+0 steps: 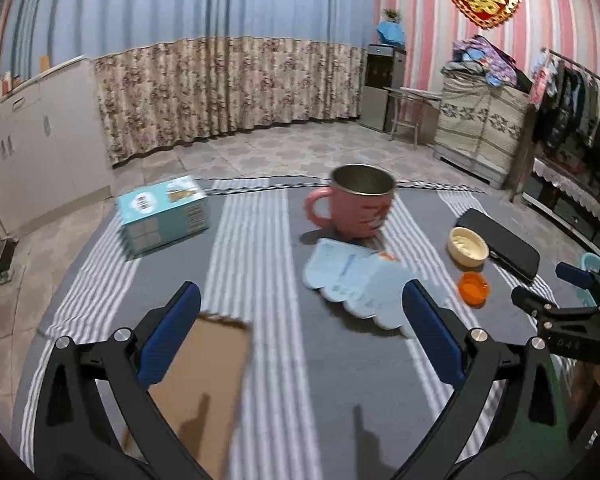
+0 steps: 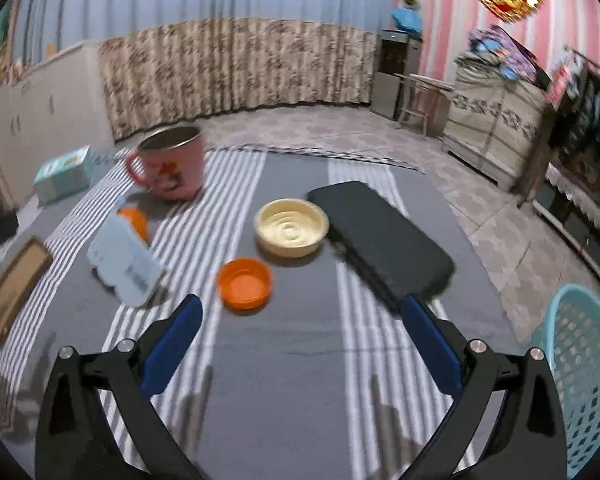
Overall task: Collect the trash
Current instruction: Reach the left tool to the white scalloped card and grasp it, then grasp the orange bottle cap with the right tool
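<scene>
On the striped table lie a light blue scalloped paper wrapper [image 1: 352,284] [image 2: 124,268], an orange lid [image 1: 474,287] [image 2: 245,285], a cream lid [image 1: 468,246] [image 2: 291,227] and a brown cardboard piece [image 1: 198,376] [image 2: 14,288]. My left gripper [image 1: 302,336] is open above the table, with the cardboard under its left finger and the wrapper just ahead of its right finger. My right gripper [image 2: 302,340] is open too, holding nothing, the orange lid just ahead of it. The right gripper [image 1: 556,292] also shows at the right edge of the left wrist view.
A pink mug [image 1: 358,206] [image 2: 172,168] stands at the back, a teal box [image 1: 162,216] [image 2: 62,176] at the far left, and a black case [image 1: 500,240] [image 2: 384,240] to the right. A light blue mesh basket [image 2: 584,376] sits beside the table's right edge.
</scene>
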Demonstrator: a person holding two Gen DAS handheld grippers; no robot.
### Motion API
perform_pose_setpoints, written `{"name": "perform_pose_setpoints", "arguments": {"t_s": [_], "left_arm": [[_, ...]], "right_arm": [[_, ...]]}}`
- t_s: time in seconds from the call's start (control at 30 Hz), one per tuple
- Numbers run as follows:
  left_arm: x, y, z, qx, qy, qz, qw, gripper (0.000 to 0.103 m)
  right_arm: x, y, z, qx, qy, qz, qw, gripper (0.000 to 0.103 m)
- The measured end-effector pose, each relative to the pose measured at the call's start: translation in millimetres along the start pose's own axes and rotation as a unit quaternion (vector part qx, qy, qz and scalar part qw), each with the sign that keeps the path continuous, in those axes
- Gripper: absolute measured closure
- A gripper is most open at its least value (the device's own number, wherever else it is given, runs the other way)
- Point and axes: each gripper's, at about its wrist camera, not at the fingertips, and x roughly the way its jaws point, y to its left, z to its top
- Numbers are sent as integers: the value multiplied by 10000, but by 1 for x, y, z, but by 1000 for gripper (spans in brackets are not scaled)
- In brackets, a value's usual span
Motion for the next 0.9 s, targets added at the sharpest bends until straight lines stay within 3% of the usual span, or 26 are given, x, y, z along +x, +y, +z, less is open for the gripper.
{"name": "perform_pose_setpoints", "arguments": {"t_s": [0.27, 0.4, 0.57, 0.7, 0.8, 0.87, 0.9], "left_arm": [[48, -47, 10, -168, 610, -298, 9976, 6], [76, -58, 13, -438, 975, -147, 9942, 6], [98, -63, 8, -430, 1287, 162, 9906, 6], [107, -59, 1, -639, 1518, 0, 9863, 10], [110, -60, -1, -782, 1761, -416, 9804, 32], [110, -62, -2, -750, 1790, -414, 9801, 38], [110, -63, -3, -713, 1781, -477, 9803, 47]], "right_arm": [[-11, -34, 6, 327, -289, -110, 9990, 5], [-18, -45, 7, 395, -408, -99, 9983, 5], [-18, -52, 8, 335, -456, -165, 9983, 5], [-20, -60, 8, 493, -469, -124, 9976, 5], [-21, -60, 8, 546, -512, -86, 9972, 5], [-21, -57, 8, 501, -517, -96, 9974, 5], [-20, -56, 7, 476, -514, -107, 9975, 5]]}}
